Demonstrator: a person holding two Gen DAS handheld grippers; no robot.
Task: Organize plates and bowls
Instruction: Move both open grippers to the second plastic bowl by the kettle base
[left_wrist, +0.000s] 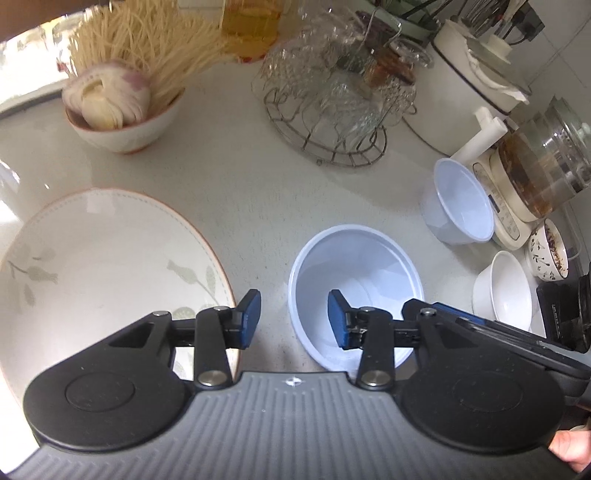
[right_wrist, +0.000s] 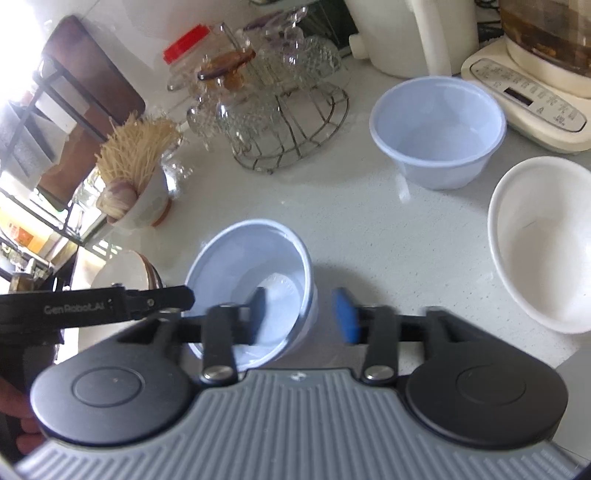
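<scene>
A pale blue plastic bowl (left_wrist: 369, 258) (right_wrist: 251, 251) stands upright on the white counter between both grippers. My left gripper (left_wrist: 294, 319) is open and straddles the bowl's left rim, one blue pad inside and the other outside, neither pressing. My right gripper (right_wrist: 302, 316) is open as well and straddles the opposite rim the same way. A large leaf-patterned plate (left_wrist: 103, 266) lies just left of the bowl. A second pale blue bowl (left_wrist: 458, 201) (right_wrist: 437, 129) and a white ceramic bowl (left_wrist: 504, 291) (right_wrist: 543, 240) sit further right.
Behind stand a bowl of garlic and dry noodles (left_wrist: 118, 110) (right_wrist: 136, 199), a wire rack of glass cups (left_wrist: 332, 92) (right_wrist: 273, 110) and a glass kettle on a cream base (left_wrist: 532, 177) (right_wrist: 524, 96). A small patterned bowl (left_wrist: 548, 251) sits at the far right.
</scene>
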